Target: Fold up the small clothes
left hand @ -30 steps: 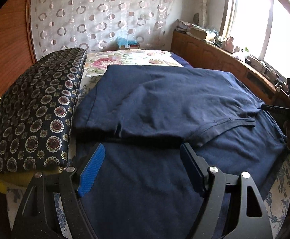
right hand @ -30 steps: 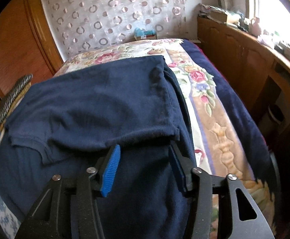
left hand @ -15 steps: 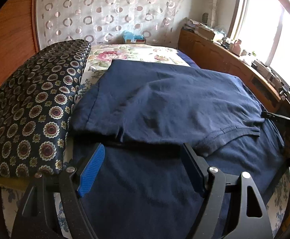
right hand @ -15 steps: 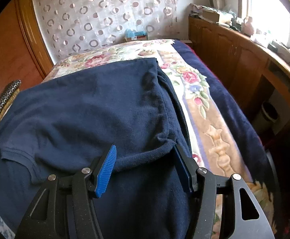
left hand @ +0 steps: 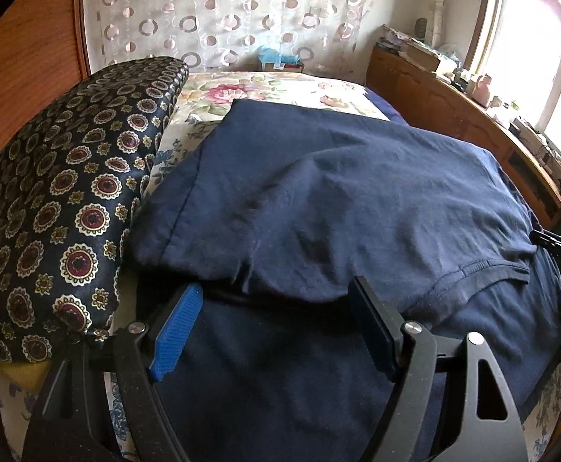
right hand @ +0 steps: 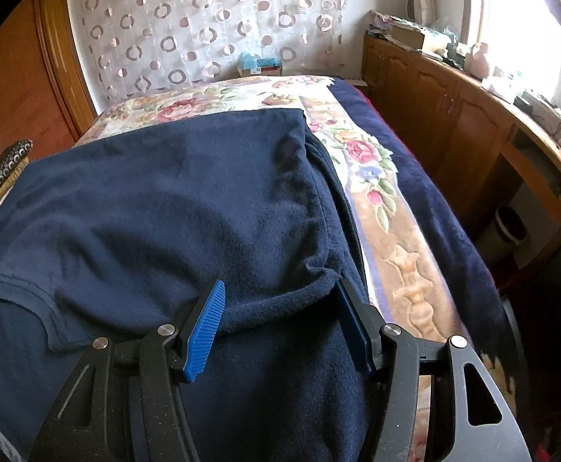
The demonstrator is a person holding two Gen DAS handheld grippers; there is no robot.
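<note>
Left gripper [left hand: 276, 308], btm centre: jaws closing, folded hem between, not pinched. Right gripper [right hand: 280, 308], btm centre: jaws apart, pads not pressing, fold edge between. Navy shirt [left hand: 338, 200], mid-frame, folded over itself on floral bed [left hand: 265, 88]. Patterned pillow [left hand: 64, 200], left. Wood cabinets [right hand: 454, 123], upper right.

The navy shirt [right hand: 172, 208] under my tools is soft matt knit cloth, faintly fuzzy, with a ribbed collar. My left gripper [left hand: 276, 308] and right gripper [right hand: 280, 300] are matt black plastic with ridged blue pads and shiny metal screws. The patterned pillow [left hand: 61, 200] looks silky and glossy; the cabinets [right hand: 454, 123] are varnished wood.
</note>
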